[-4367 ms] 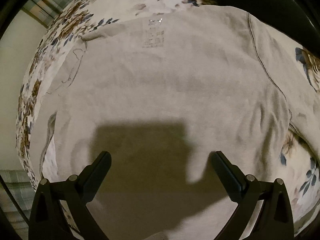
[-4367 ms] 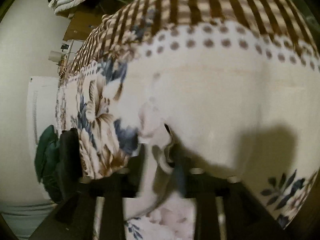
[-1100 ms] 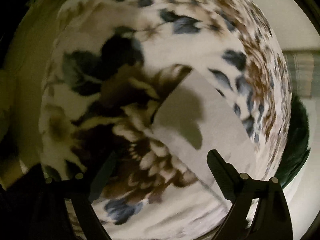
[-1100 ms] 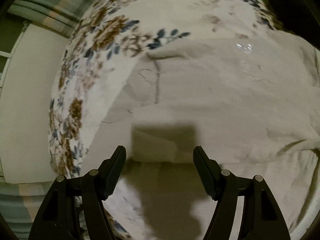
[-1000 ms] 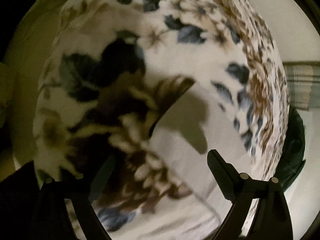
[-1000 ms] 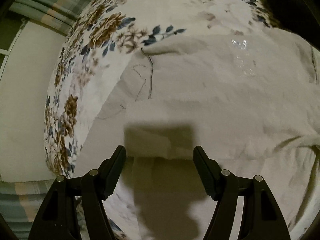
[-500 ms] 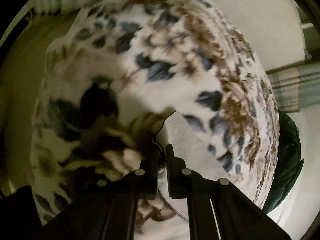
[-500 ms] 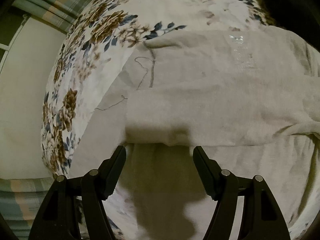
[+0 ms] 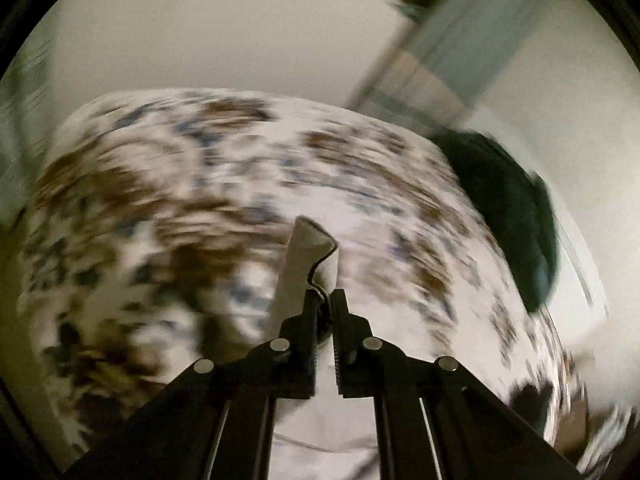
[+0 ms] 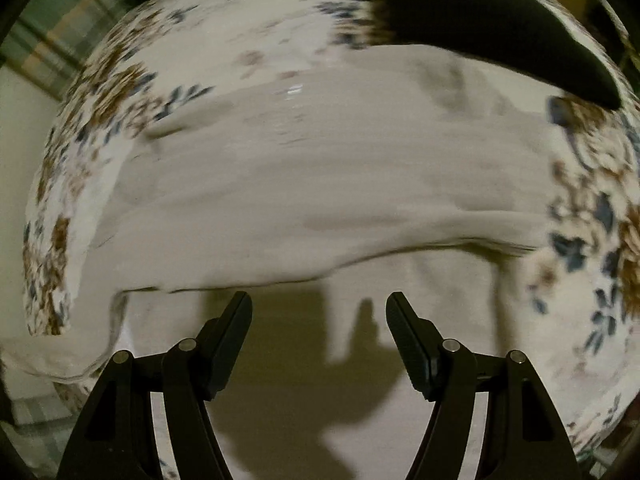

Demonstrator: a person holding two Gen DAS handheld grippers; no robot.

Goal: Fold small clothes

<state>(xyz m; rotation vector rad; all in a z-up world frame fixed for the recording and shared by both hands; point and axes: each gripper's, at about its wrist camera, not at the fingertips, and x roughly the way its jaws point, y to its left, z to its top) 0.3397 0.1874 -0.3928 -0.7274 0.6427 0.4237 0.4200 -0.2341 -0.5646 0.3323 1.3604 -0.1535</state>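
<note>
A beige garment lies on a floral bedspread; one part is folded across it, its edge running just beyond my right gripper. My right gripper is open and empty, low over the cloth near that folded edge. In the left wrist view my left gripper is shut on a corner of the beige garment, which sticks up past the fingertips above the bedspread. That view is blurred by motion.
A black object lies on the bed beyond the garment at the upper right. A dark green bundle sits past the bed's edge at right, with a pale wall behind. Striped curtain shows at the upper left in the right wrist view.
My left gripper closed on the garment's corner and has lifted and swung it, the view now blurred. In the right wrist view the folded part has moved across the garment.
</note>
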